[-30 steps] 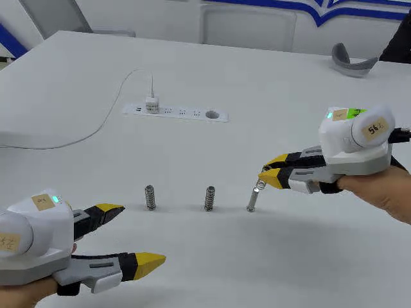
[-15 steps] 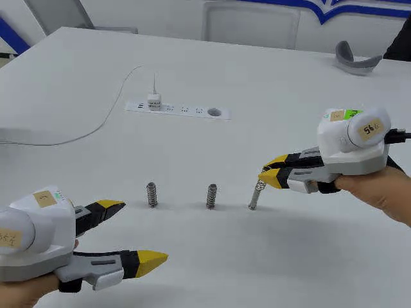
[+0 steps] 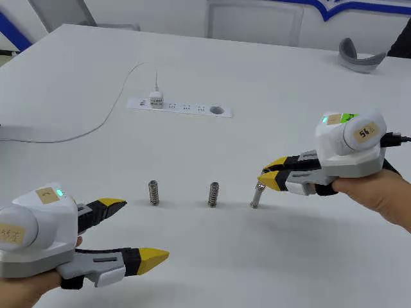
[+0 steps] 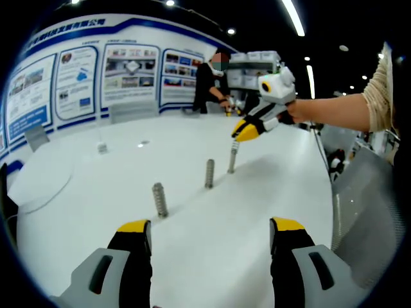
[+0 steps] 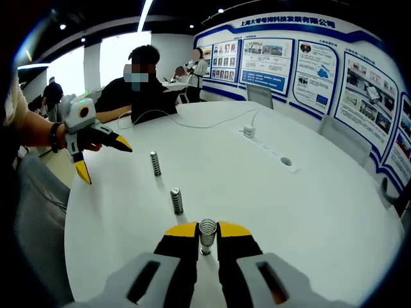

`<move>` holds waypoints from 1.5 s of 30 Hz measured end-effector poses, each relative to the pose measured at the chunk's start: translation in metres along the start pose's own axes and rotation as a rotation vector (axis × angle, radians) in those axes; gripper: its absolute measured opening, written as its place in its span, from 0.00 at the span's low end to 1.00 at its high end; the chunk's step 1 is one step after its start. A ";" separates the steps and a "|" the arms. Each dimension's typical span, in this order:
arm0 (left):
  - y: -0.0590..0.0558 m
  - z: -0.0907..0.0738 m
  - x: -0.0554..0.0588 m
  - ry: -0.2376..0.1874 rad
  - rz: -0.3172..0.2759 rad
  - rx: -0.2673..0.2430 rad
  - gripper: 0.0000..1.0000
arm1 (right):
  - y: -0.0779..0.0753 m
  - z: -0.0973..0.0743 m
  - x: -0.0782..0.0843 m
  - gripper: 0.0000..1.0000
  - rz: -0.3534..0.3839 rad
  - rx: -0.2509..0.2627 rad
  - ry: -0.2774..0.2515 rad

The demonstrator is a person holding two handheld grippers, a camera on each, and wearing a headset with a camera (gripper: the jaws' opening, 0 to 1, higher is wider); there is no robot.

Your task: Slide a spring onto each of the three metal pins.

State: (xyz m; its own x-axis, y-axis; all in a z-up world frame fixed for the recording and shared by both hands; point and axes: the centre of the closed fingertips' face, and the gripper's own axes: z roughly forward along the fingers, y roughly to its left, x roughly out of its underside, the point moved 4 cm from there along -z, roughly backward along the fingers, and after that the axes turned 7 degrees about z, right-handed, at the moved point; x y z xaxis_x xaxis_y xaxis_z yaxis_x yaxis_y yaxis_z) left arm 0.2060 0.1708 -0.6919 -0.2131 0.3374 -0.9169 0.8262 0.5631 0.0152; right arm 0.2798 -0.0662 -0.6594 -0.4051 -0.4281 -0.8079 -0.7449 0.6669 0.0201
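Three metal pins stand in a row on the white worktop point(image 3: 289, 122), a little under the middle of the head view. The left pin point(image 3: 153, 192) and the middle pin point(image 3: 213, 194) are upright and well apart from each other. Each one has a coil around it: the left spring point(image 4: 159, 199) and the middle spring point(image 4: 209, 173) cover most of their pins. The right pin point(image 3: 255, 201) leans a little toward the right of the frame, and its lower part is bare. The third spring point(image 5: 207, 232) sits around the upper end of this pin. The right tool point(image 3: 262, 175) is at the right side of the head view, held by a hand point(image 3: 372, 192). Its yellow-tipped jaws are closed on the third spring; in the right gripper view the coil is pressed between the two jaws, low in the middle of the frame. The left tool point(image 3: 144, 229) is in the lower left corner of the head view, well apart from the pins, and its jaws stand wide apart. Farther back, in the upper middle of the head view, a white power strip point(image 3: 180, 108) lies flat on the worktop with a white charger point(image 3: 156, 98) plugged in it. A grey curved object point(image 3: 358, 58) lies in the upper right corner.
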 end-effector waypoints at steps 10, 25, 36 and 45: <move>0.000 0.001 0.000 0.001 -0.001 0.001 0.77 | 0.000 0.007 0.007 0.12 0.014 0.010 0.002; 0.001 0.002 0.001 0.010 -0.004 0.004 0.77 | -0.001 0.018 0.020 0.12 0.034 0.025 0.011; 0.002 0.003 0.001 0.014 -0.006 0.001 0.77 | -0.001 0.023 0.028 0.12 0.036 0.032 0.020; 0.002 0.002 0.002 0.017 -0.006 0.000 0.77 | -0.003 0.028 0.033 0.12 0.023 0.038 0.031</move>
State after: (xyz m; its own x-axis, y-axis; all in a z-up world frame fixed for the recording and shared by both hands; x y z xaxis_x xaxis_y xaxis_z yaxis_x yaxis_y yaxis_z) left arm 0.2084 0.1711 -0.6947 -0.2272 0.3468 -0.9100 0.8249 0.5652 0.0095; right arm 0.2830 -0.0653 -0.7025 -0.4387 -0.4309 -0.7885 -0.7150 0.6990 0.0158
